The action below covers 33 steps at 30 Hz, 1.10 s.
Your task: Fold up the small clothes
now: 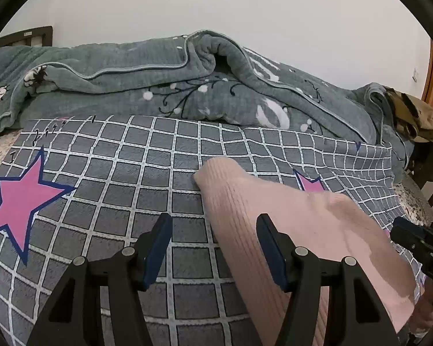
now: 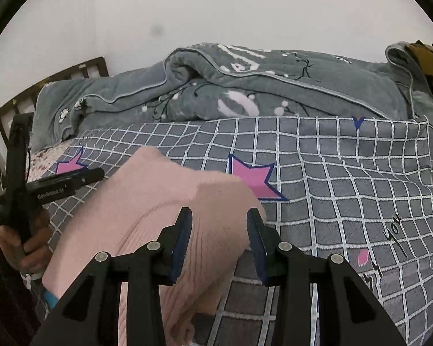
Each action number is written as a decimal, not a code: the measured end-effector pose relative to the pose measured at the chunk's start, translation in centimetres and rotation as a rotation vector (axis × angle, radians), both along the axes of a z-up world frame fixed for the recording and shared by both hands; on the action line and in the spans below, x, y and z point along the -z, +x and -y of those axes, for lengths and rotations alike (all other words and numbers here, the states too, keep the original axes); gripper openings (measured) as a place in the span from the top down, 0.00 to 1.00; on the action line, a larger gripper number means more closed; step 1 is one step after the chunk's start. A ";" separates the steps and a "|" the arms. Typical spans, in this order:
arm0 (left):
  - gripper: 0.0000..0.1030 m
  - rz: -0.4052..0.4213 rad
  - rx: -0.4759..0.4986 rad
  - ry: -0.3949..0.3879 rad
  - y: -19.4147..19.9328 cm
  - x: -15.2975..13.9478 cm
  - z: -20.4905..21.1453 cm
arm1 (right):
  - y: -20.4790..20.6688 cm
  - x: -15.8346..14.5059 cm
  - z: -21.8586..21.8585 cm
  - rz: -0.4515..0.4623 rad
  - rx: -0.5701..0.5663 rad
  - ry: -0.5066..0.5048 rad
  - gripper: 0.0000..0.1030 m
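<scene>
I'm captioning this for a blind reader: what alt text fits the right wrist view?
A pink ribbed garment lies on a grey checked blanket, its edge between the right claw's open fingers. A rumpled grey quilt lies behind.

Pink ribbed garment (image 2: 158, 216) lies between parted right gripper (image 2: 219, 242) fingers.

Each gripper is made of matte black plastic, with angular linkage arms and round silver pivot pins. The left gripper (image 1: 213, 230) and the right gripper (image 2: 220, 225) have dark blue pads on the inner side of the fingers. The left gripper body has white lettering. The left hand (image 2: 23, 245) shows a white cord and a blue band at the wrist.
</scene>
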<state>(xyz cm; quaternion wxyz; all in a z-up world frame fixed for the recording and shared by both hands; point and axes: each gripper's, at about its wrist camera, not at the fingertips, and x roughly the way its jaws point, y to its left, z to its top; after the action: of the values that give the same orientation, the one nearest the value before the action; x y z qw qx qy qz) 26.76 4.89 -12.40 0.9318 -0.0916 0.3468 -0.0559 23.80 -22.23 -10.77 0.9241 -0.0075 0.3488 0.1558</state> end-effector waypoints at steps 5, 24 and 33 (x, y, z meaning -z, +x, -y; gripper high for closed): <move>0.42 0.019 -0.002 0.001 -1.2 -0.5 0.3 | -1.1 0.1 0.7 -0.037 -0.011 0.066 0.63; 0.42 0.036 -0.005 -0.012 -3.4 -1.1 0.4 | -2.7 2.0 0.4 -0.128 -0.121 0.353 0.86; 0.42 0.027 0.042 0.042 -3.9 -0.8 1.4 | -2.7 1.5 1.6 -0.069 -0.015 0.188 0.63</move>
<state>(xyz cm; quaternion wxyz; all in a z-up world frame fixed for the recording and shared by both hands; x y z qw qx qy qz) 22.88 3.52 -11.64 0.9367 -0.0639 0.3372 -0.0693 21.09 -23.83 -12.23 0.9070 0.0821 0.3642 0.1947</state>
